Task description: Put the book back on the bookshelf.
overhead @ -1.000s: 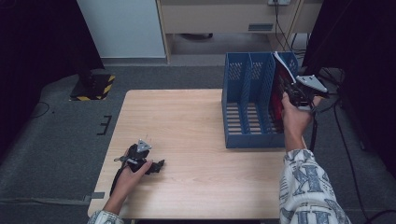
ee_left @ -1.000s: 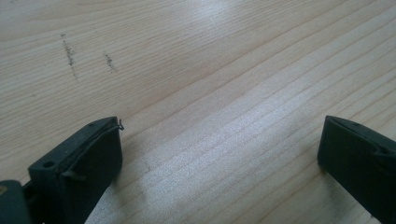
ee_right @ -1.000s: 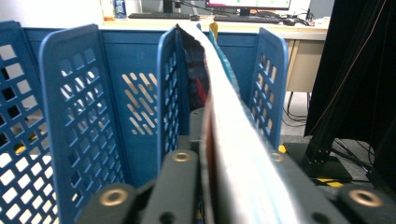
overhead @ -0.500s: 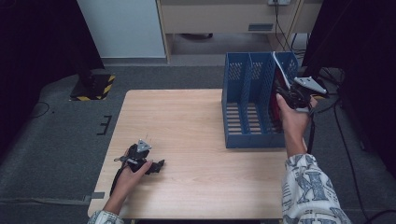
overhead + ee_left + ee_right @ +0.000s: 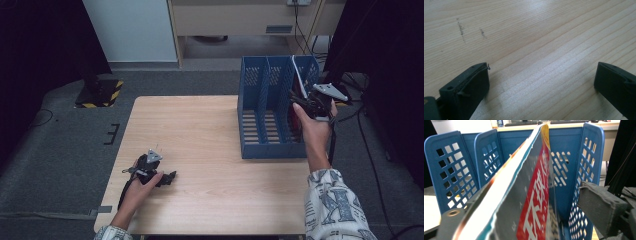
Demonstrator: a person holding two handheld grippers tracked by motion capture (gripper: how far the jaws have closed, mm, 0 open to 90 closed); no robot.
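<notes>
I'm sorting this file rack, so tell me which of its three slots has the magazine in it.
The slot nearest the right gripper, at the blue rack's right-hand end in the high view, holds the magazine, which leans there; the other two slots look empty.

at two o'clock my right gripper (image 5: 300, 101), jaws just opened, sits at the magazine (image 5: 298, 82) in the blue rack's (image 5: 265, 107) rightmost slot. at seven, my left gripper (image 5: 167, 178) rests on the table (image 5: 210, 145).

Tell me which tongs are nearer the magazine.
Right. The right tongs are at the magazine in the blue rack; the left tongs rest on the table's opposite side.
</notes>
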